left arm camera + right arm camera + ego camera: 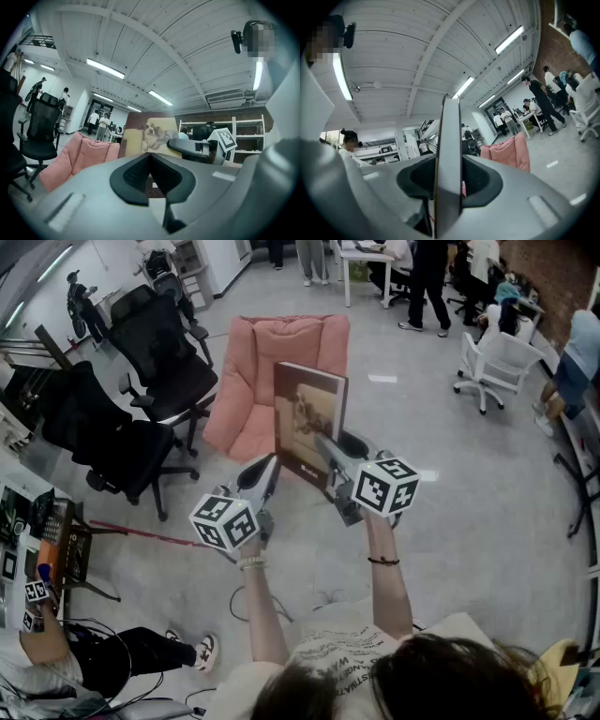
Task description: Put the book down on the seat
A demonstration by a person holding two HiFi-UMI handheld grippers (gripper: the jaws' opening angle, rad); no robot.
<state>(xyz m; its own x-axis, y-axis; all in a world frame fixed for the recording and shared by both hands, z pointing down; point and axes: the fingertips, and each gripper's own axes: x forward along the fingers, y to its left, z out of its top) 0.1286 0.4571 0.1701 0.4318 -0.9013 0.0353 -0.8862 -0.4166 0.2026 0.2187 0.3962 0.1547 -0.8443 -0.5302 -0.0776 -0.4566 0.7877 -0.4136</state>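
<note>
One book (307, 409) stands upright, clamped near its lower edge between the pressing jaws of the right gripper (326, 457). The left gripper (270, 470), just beside it, has its jaws together on nothing. One pink cushioned seat (258, 381) lies just beyond the book, with bare floor (469, 502) to the right. Two black office chairs (155, 352) stand left of the seat. The jaws hide the book's bottom corner

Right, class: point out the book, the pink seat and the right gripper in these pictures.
book (309, 416): head view, middle of its front cover.
pink seat (281, 343): head view, on the backrest cushion.
right gripper (328, 451): head view, between its fingertips, where the jaws clamp the book.
</note>
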